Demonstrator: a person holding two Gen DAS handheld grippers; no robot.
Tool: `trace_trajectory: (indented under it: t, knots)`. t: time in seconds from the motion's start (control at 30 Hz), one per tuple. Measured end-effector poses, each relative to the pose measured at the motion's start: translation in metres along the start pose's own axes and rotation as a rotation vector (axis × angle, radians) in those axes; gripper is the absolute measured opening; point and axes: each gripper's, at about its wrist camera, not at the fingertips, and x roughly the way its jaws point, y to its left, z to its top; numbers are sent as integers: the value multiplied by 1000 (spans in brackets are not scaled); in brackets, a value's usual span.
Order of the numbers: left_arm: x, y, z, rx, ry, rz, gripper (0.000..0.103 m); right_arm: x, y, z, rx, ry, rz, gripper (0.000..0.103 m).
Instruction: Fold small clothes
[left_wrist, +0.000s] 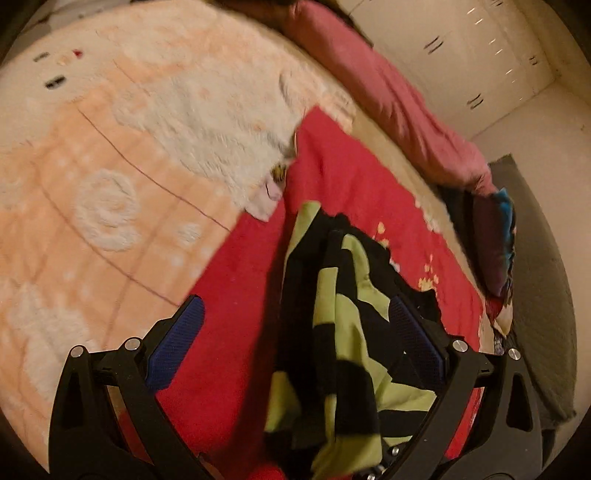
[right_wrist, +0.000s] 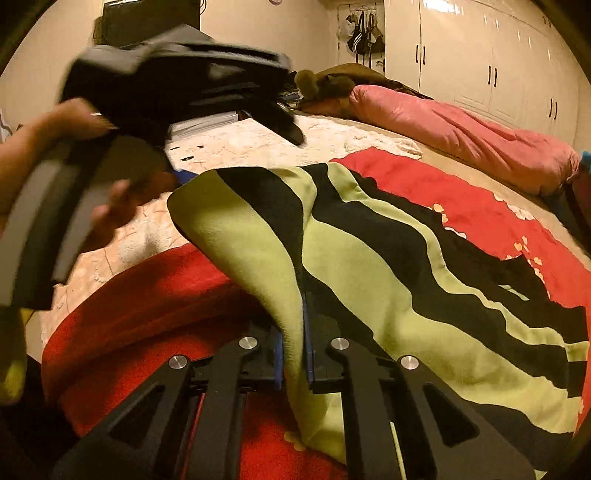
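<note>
R gripper (right_wrist: 293, 325) pinches soft striped garment (right_wrist: 369, 258) (crumpled).

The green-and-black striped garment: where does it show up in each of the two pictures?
Left wrist view: the striped garment hangs low and centre, against the right blue pad.
Right wrist view: it fills the centre and lower right, pinched in the right claw.
Shared landmark: the red blanket underneath.

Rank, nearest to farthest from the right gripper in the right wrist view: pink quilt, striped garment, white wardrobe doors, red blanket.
1. striped garment, clamped in the right gripper.
2. red blanket, spread beneath and beyond the garment.
3. pink quilt, along the bed's far right edge.
4. white wardrobe doors, on the back wall.
</note>
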Motion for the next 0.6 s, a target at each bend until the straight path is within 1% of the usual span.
trace_trajectory:
  t: [0.07,0.13,0.17,0.2,0.27,0.3,0.33,0.37,0.4,0.43,0.47,0.57,0.6]
  knots:
    - [13,-3,3,2,44,-25,93,0,1,-1,6,0,4,8]
    - [23,-8,3,21,72,-17,92,2,-1,-1,16,2,12,8]
    - [26,-9,3,25,76,-10,86,2,-2,-1,18,1,15,8]
    - [31,-8,2,20,88,-16,83,2,-2,-1,20,1,17,8]
    - [40,-3,3,-15,122,-61,69,3,-2,-1,25,3,22,8]
    - [43,-2,3,-25,128,-68,64,4,-3,-1,28,4,24,8]
    - [45,-2,2,-21,133,-73,54,5,-3,-1,33,5,27,8]
    - [47,-5,2,-13,137,-83,50,6,-4,-2,34,6,28,8]
    - [49,-7,1,-10,142,-90,50,7,-3,-2,35,7,29,8]
    - [52,-9,-1,-11,150,-100,38,7,-3,-2,36,7,29,8]
    - [54,-9,-2,-14,153,-100,19,8,-4,-2,36,7,29,8]
    - [52,-11,-5,-16,124,-92,9,8,-4,-2,38,5,28,8]
    - [49,-10,-6,-24,113,-103,8,7,-4,-2,40,2,27,8]
